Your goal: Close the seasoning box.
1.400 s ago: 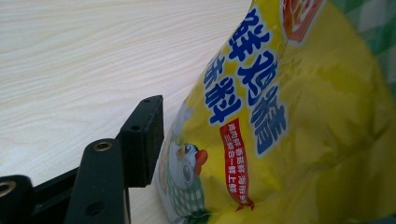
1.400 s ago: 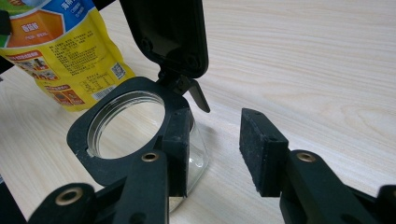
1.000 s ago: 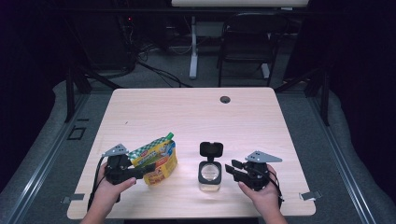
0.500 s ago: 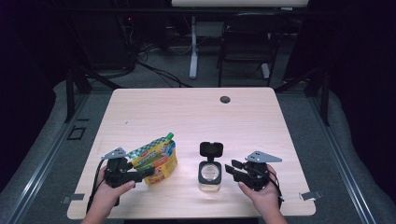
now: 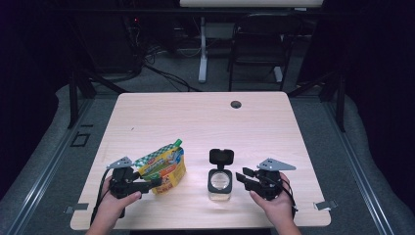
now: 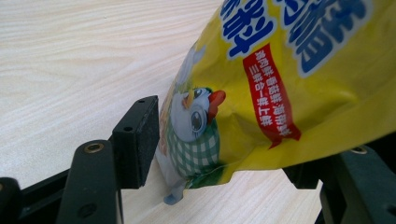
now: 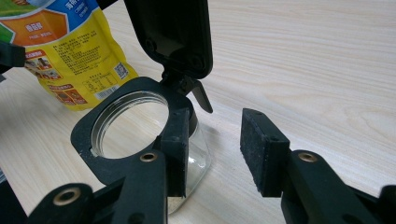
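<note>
Yellow seasoning pouch [image 6: 280,88] with a cartoon chicken lies on the wooden table [image 5: 195,117], its lower edge between the spread jaws of the left gripper [image 5: 147,185], which have just been opening; whether a pad touches it is unclear. Just beside the right gripper [image 5: 243,177], whose jaws stand apart, sits a glass jar [image 7: 140,135], its black flip lid [image 7: 173,32] raised.

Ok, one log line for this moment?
left gripper: opening, pouch between fingers | right gripper: open beside jar | jar lid: flipped open
</note>
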`<move>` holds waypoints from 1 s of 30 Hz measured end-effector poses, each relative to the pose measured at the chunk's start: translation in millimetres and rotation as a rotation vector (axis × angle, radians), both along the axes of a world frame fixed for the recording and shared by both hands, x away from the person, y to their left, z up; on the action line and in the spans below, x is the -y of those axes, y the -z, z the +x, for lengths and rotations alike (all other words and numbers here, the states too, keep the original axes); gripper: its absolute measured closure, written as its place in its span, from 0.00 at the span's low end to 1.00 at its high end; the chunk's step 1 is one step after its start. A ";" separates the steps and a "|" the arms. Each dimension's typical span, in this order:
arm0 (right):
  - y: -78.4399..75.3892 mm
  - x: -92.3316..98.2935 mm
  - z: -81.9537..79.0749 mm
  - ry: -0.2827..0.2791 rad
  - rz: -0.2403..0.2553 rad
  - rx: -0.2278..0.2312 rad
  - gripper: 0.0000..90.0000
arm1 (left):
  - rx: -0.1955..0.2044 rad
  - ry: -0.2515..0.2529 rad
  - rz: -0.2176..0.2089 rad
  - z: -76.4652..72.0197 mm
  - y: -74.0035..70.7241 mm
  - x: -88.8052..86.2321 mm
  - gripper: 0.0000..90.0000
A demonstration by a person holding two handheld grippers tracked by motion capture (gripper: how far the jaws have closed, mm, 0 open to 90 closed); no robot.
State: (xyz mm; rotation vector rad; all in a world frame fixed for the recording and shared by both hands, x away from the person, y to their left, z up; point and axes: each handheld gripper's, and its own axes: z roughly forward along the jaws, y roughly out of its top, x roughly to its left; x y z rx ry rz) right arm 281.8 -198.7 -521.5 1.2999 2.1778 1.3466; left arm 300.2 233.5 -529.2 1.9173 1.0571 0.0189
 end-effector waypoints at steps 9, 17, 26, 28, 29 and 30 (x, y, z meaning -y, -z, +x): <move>0.1 -0.1 0.4 -0.006 -0.007 -0.003 0.70 | -0.005 0.010 0.020 1.5 5.7 5.5 0.42; -0.5 -0.2 -0.1 -0.008 -0.009 0.001 0.70 | -0.008 0.011 0.027 3.9 11.2 11.0 0.42; -0.5 -0.5 -0.1 -0.007 -0.005 0.004 0.69 | -0.010 0.021 0.032 6.6 16.4 14.5 0.41; -0.5 -0.6 -0.3 -0.005 -0.003 0.003 0.69 | -0.014 0.024 0.033 7.2 17.5 15.0 0.41; -0.7 -0.7 -0.4 -0.004 -0.005 0.004 0.69 | -0.014 0.024 0.035 7.3 17.9 15.3 0.41; -0.8 -0.8 -0.5 -0.004 -0.005 0.005 0.69 | -0.015 0.028 0.038 7.6 18.3 15.5 0.41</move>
